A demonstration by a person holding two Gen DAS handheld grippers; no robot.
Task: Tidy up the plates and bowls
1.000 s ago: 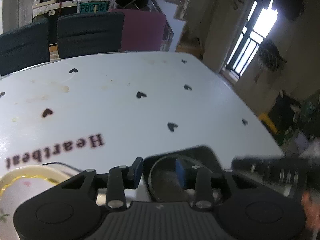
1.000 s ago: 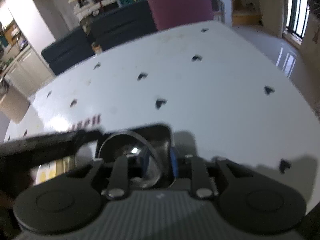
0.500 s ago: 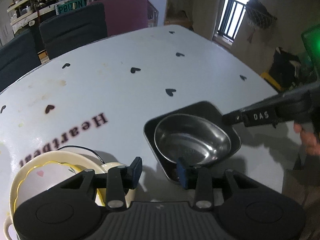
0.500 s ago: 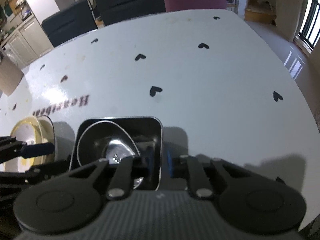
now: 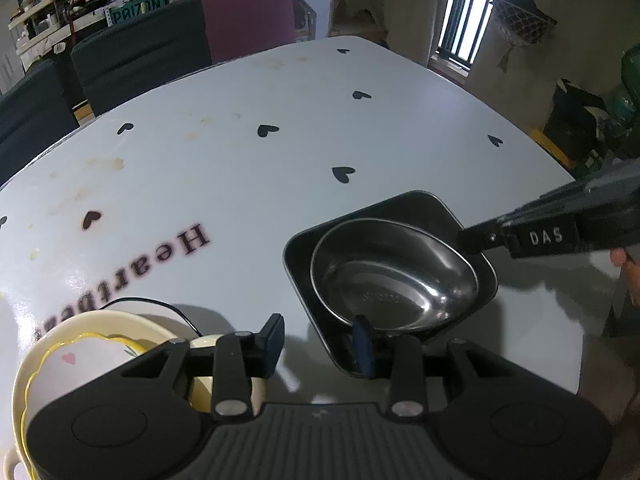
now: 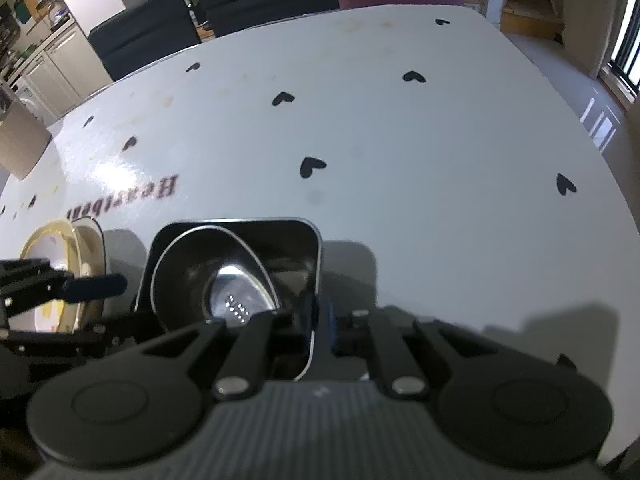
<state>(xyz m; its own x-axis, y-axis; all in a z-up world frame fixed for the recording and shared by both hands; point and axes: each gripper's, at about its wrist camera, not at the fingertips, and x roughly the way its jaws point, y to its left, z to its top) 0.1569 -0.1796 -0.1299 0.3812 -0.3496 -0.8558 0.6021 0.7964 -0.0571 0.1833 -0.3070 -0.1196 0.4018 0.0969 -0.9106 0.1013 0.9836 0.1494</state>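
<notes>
A black square plate (image 5: pixel 400 208) lies on the white table with a steel bowl (image 5: pixel 392 276) in it; both also show in the right wrist view, the plate (image 6: pixel 312 240) and the bowl (image 6: pixel 212 276). My right gripper (image 6: pixel 318 316) is shut on the plate's right rim; it also shows in the left wrist view (image 5: pixel 476 238). My left gripper (image 5: pixel 320 340) is open and empty, above the table between the black plate and a cream stack of dishes (image 5: pixel 92 344). The stack also shows in the right wrist view (image 6: pixel 60 240).
The white table (image 5: pixel 280 160) has black heart marks and "Heartbeat" lettering. Dark chairs (image 5: pixel 140 52) and a maroon chair (image 5: pixel 248 16) stand at its far edge. The table's right edge (image 6: pixel 592 176) drops to the floor.
Both grippers have risen and pulled back, so more of the table shows. The right gripper's fingers have closed onto the black plate's rim. The left gripper stays open.
</notes>
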